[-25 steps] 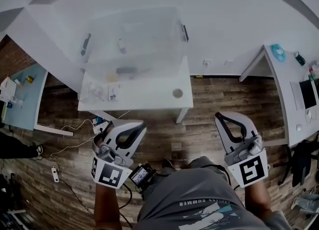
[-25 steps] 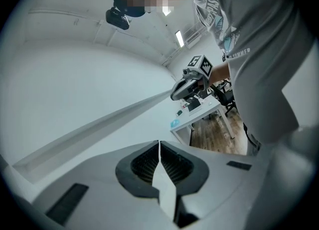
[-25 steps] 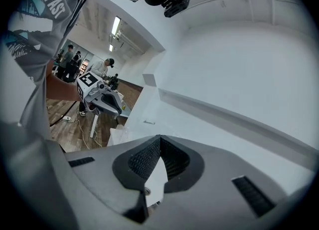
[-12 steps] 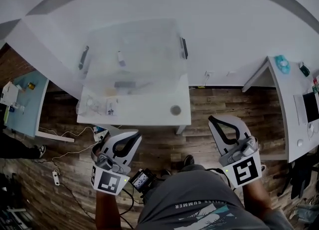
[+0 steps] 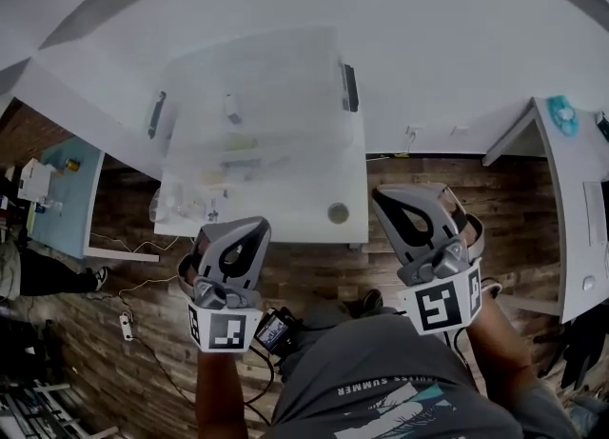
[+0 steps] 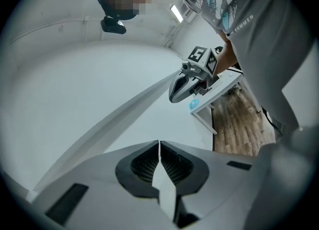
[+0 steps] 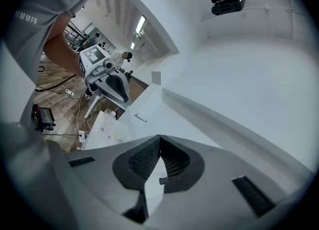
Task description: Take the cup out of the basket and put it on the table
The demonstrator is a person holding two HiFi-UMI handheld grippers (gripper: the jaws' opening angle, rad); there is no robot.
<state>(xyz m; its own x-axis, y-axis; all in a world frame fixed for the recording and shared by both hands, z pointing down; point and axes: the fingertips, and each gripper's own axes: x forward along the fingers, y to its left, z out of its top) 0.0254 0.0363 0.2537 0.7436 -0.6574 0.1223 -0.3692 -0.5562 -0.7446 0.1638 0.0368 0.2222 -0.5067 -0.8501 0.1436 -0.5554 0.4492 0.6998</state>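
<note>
Clear plastic basket (image 5: 295, 66): sits on the far part of the white table (image 5: 285, 223), with a dark handle at its left end and another at its right.
Cup: too faint to single out. It is judged to be among the pale shapes inside the basket, well apart from both grippers.
Left hand-held gripper (image 5: 245, 229): jaws pressed together with nothing between them, just near of the table's near edge.
Right hand-held gripper (image 5: 388, 201): likewise closed and empty, by the table's near right corner.
Step in hand: the approach, with nothing grasped yet.
Doing it well: part one gripper's jaws before crossing the rim and descend into the basket from above. Grip the cup by its wall, then lift straight up until it clears the rim.
Risk: the see-through walls make the rim easy to clip.
</note>
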